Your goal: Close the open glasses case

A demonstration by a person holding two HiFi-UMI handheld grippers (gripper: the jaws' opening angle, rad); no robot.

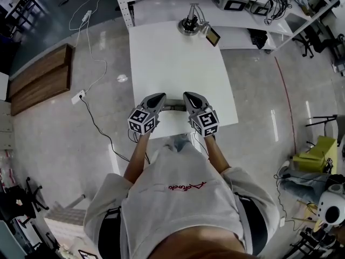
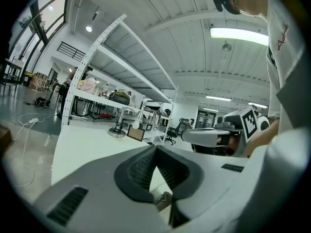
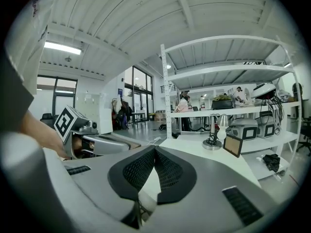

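Note:
In the head view both grippers hover over the near end of a white table (image 1: 178, 63). My left gripper (image 1: 159, 97) and my right gripper (image 1: 189, 96) sit side by side, tips pointing to the far end. A small grey thing (image 1: 174, 104) lies between them, mostly hidden; I cannot tell whether it is the glasses case. In the left gripper view the left gripper (image 2: 155, 147) has its pads meeting with nothing between them. The right gripper (image 3: 154, 149) looks the same in the right gripper view. Neither gripper view shows a glasses case.
At the table's far end stand a metal lamp base (image 1: 190, 25) and a small framed picture (image 1: 213, 35). White shelving (image 1: 237, 4) with equipment runs behind the table. A cable and power strip (image 1: 80, 96) lie on the floor at the left.

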